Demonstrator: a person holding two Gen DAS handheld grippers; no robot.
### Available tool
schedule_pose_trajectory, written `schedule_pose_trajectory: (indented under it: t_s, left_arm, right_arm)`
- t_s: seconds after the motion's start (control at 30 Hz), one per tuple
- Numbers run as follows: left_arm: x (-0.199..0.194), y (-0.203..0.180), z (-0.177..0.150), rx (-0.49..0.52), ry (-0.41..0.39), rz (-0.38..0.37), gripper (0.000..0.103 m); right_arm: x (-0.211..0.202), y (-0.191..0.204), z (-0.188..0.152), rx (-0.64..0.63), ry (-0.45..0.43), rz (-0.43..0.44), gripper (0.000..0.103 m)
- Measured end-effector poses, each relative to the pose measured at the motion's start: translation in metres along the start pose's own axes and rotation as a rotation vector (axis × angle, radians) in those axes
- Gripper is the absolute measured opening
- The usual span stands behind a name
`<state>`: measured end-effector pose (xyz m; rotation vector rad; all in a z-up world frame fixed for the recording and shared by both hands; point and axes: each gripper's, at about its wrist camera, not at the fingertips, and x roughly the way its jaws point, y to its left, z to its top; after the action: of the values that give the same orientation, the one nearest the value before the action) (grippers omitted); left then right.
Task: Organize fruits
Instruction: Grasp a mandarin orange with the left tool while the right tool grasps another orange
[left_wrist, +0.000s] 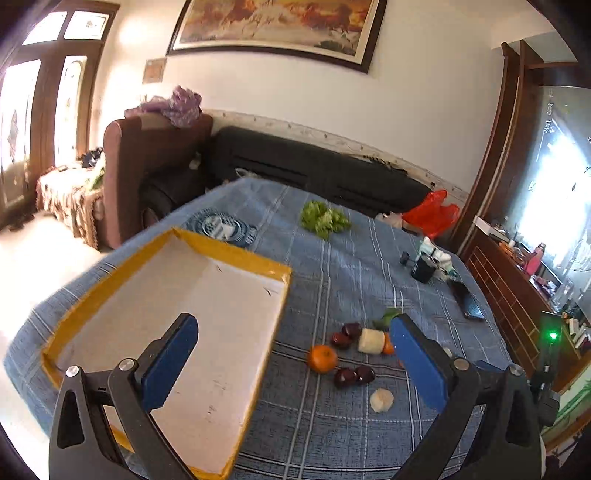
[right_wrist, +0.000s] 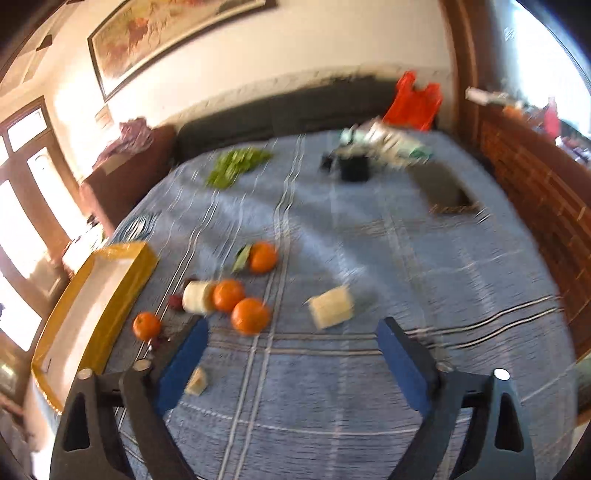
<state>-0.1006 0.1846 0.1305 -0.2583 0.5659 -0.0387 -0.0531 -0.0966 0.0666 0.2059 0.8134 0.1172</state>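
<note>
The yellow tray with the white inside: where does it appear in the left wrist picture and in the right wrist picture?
Left wrist view: the yellow tray fills the lower left, empty, partly behind the open left gripper.
Right wrist view: the tray lies at the left edge, seen narrow and slanted, left of the open right gripper.
Shared landmark: the green leafy bunch on the blue cloth, beyond the tray in both.

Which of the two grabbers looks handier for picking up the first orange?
Probably the right gripper: its open, empty jaws point at the nearest orange, just ahead on the blue cloth. The left gripper, also open and empty, hangs over the edge of the yellow-rimmed tray, with the fruit off to one side.
</note>
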Motion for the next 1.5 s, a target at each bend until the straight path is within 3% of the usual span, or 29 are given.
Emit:
schedule_pose_trajectory:
  t_s: [0.13, 0.27, 0.43, 0.67, 1.0, 1.17, 1.5]
  left_arm:
    - [0.021, 0.002, -0.010, 0.015, 0.055, -0.031, 0.099]
    - [0.043, 0.001, -0.019, 0.027, 0.159, -0.079, 0.047]
    - [0.067, -0.006, -0.023, 0.068, 0.215, -0.071, 0.046]
    - [0.110, -0.029, -0.030, 0.224, 0.298, -0.069, 0.046]
    - [0.152, -0.037, -0.044, 0.267, 0.442, -0.099, 0.045]
    - [0.156, -0.037, -0.047, 0.249, 0.443, -0.092, 0.037]
    - [0.162, -0.036, -0.052, 0.235, 0.430, -0.064, 0.038]
  right_arm:
    - [0.021, 0.014, -0.001, -0.033, 0.035, 0.032, 0.086]
    - [0.046, 0.024, 0.002, -0.071, 0.048, 0.022, 0.085]
    - [0.067, 0.029, 0.003, -0.090, 0.055, 0.018, 0.085]
    - [0.074, 0.025, 0.001, -0.087, 0.026, 0.034, 0.083]
    - [0.078, 0.026, 0.002, -0.090, 0.028, 0.060, 0.081]
    - [0.082, 0.026, 0.001, -0.093, 0.045, 0.059, 0.080]
    - [0.090, 0.028, 0.000, -0.095, 0.085, 0.058, 0.067]
